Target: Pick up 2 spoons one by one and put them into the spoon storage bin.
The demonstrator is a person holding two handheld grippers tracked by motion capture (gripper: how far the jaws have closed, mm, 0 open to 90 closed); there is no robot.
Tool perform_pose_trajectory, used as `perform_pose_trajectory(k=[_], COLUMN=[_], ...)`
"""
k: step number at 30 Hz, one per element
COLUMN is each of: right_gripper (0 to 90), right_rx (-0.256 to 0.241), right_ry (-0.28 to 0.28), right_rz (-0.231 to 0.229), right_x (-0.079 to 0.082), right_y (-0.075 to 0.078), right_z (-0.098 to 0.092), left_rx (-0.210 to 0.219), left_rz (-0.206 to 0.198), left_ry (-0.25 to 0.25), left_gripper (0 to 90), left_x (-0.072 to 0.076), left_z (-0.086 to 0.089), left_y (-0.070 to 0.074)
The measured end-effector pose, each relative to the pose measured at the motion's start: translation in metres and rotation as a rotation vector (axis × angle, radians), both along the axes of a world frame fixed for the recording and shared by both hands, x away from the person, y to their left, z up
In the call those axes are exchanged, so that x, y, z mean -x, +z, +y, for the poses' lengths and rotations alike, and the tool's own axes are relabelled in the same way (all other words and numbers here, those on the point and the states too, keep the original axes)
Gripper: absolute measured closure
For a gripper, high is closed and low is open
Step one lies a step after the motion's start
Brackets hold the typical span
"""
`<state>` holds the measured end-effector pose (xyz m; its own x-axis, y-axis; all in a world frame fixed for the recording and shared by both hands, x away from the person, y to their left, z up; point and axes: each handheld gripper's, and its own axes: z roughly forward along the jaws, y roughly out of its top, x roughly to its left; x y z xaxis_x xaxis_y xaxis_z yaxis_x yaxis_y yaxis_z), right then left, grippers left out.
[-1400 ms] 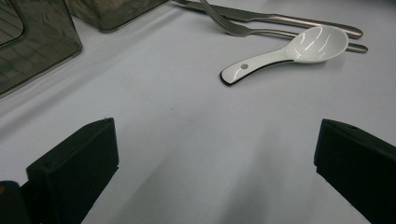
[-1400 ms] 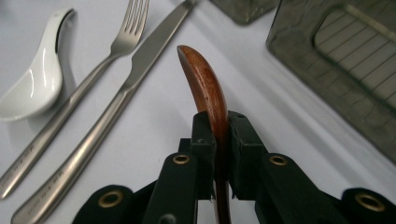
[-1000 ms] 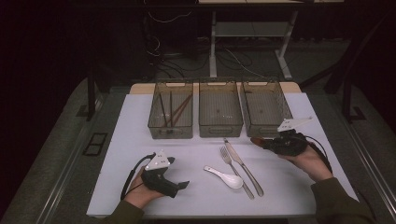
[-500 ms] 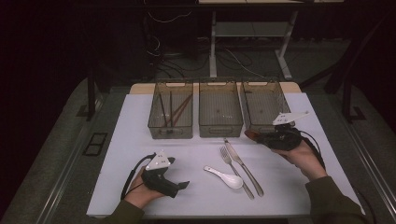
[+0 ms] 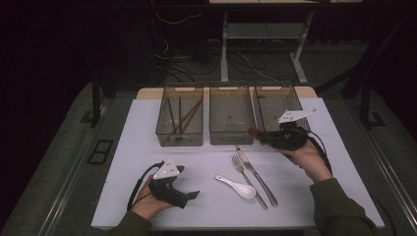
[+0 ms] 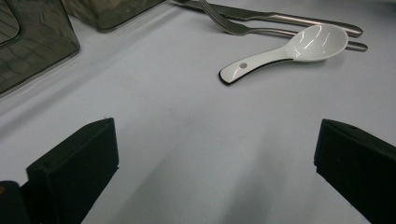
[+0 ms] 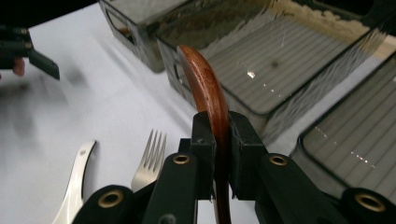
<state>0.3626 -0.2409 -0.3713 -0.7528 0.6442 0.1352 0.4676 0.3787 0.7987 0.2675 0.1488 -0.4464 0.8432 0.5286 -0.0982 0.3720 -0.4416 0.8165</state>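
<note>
Right gripper (image 7: 217, 140) clamped tight on a brown wooden spoon (image 7: 205, 88), long axis along the jaws, tip toward the middle bin (image 5: 231, 118). Left gripper (image 6: 210, 163) wide open, empty.

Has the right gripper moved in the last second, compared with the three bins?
Yes. The right gripper, shut on a wooden spoon, has shifted left from beside the right bin toward the middle bin.
</note>
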Motion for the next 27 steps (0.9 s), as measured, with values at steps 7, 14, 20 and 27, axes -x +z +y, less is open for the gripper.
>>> perform_pose_trajectory(k=[7, 14, 20, 27], right_gripper=[81.3, 81.3, 81.2, 81.3], right_rx=[-0.007, -0.044, -0.041, -0.035], right_ry=[-0.003, -0.024, -0.030, -0.048], right_rz=[-0.029, -0.027, -0.024, -0.017], right_x=[-0.011, -0.031, -0.051, -0.076], right_y=[0.008, 0.019, 0.025, 0.028], right_z=[0.013, 0.026, 0.045, 0.066], left_rx=[0.009, 0.013, 0.005, 0.012], left_rz=[0.001, 0.002, -0.002, -0.001], left_ry=[0.003, 0.002, -0.002, -0.003], left_gripper=[0.0, 0.0, 0.0, 0.0], left_x=[0.000, 0.000, 0.000, 0.000], left_z=[0.000, 0.000, 0.000, -0.001], left_y=[0.000, 0.000, 0.001, 0.001])
